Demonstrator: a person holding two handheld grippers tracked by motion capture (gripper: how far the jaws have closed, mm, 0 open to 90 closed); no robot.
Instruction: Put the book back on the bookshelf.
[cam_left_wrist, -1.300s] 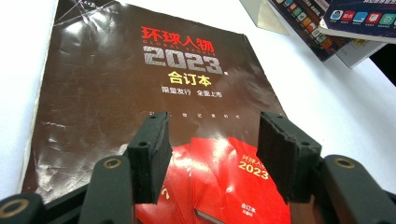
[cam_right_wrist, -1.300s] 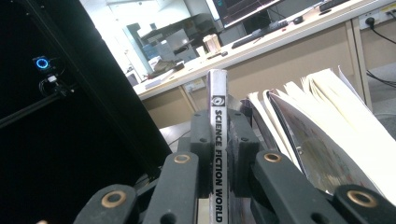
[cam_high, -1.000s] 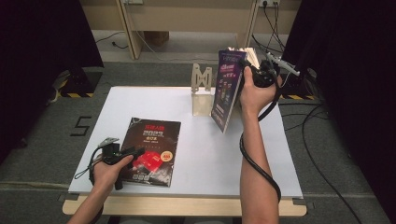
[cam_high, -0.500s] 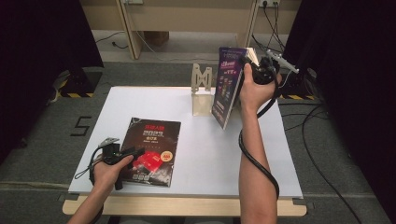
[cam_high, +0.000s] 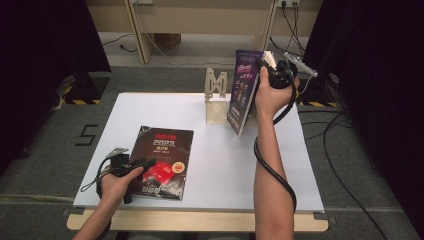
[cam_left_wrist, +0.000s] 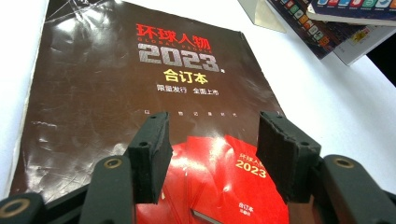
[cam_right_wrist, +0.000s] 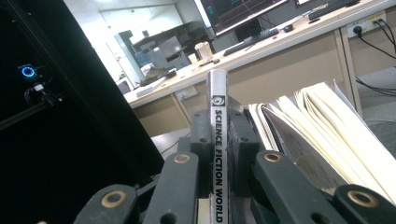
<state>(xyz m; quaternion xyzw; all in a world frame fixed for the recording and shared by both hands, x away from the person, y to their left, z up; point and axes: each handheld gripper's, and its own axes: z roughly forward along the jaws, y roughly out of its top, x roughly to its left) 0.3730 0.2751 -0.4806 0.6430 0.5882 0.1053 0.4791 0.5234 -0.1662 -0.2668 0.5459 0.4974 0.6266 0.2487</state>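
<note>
change: our right claw (cam_high: 274, 69) has edged the purple magazine (cam_high: 243, 90) little, still clamped on its spine, upright beside the wooden stand (cam_high: 216, 97) | left claw (cam_high: 131, 165) stays wide open, empty, over the 2023 magazine (cam_high: 162, 157) on the bench (cam_high: 220, 165) | meaning: slotting pending

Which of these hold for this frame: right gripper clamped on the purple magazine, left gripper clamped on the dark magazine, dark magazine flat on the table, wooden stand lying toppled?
1. The right gripper is shut on the purple-covered magazine. True.
2. The left gripper grips the dark glossy 2023 magazine. False: its jaws stand open above the cover.
3. The dark magazine lies flat on the white table. True.
4. The pale wooden stand has toppled. False: it stands upright.
</note>
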